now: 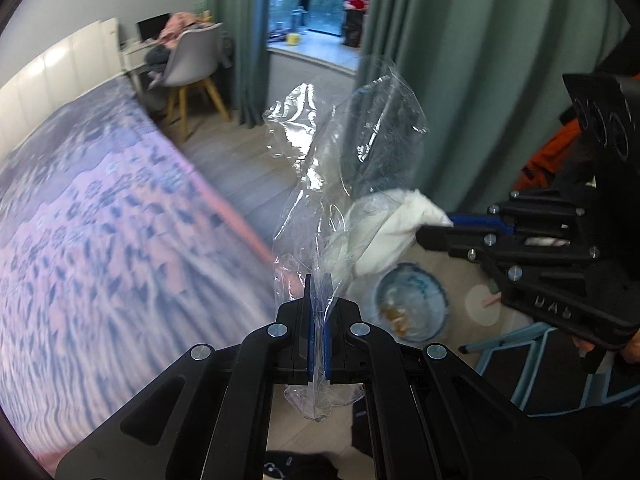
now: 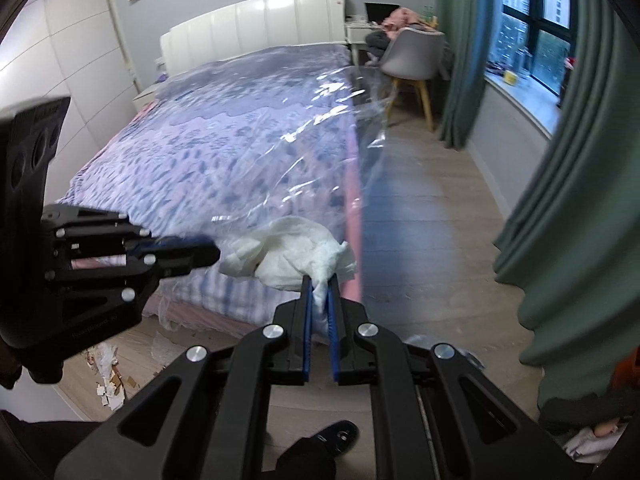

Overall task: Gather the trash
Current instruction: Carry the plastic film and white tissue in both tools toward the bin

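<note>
Beside the bed [image 2: 224, 152], left gripper [image 1: 319, 280] pinches the plastic [image 1: 352, 132]. Right gripper [image 2: 320, 280] clamps the tissue [image 2: 292, 252], each likely bound for the bin [image 1: 412, 304].

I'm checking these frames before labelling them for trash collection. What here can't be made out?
- Left wrist view: the bed cover is smeared by motion blur, its pattern unreadable.
- Left wrist view: the contents of the blue bin are blurred and partly hidden by the white tissue.
- Right wrist view: the floor scraps are too small to identify, partly hidden behind the left gripper.
- Right wrist view: the clear plastic film veils the bed's edge.
</note>
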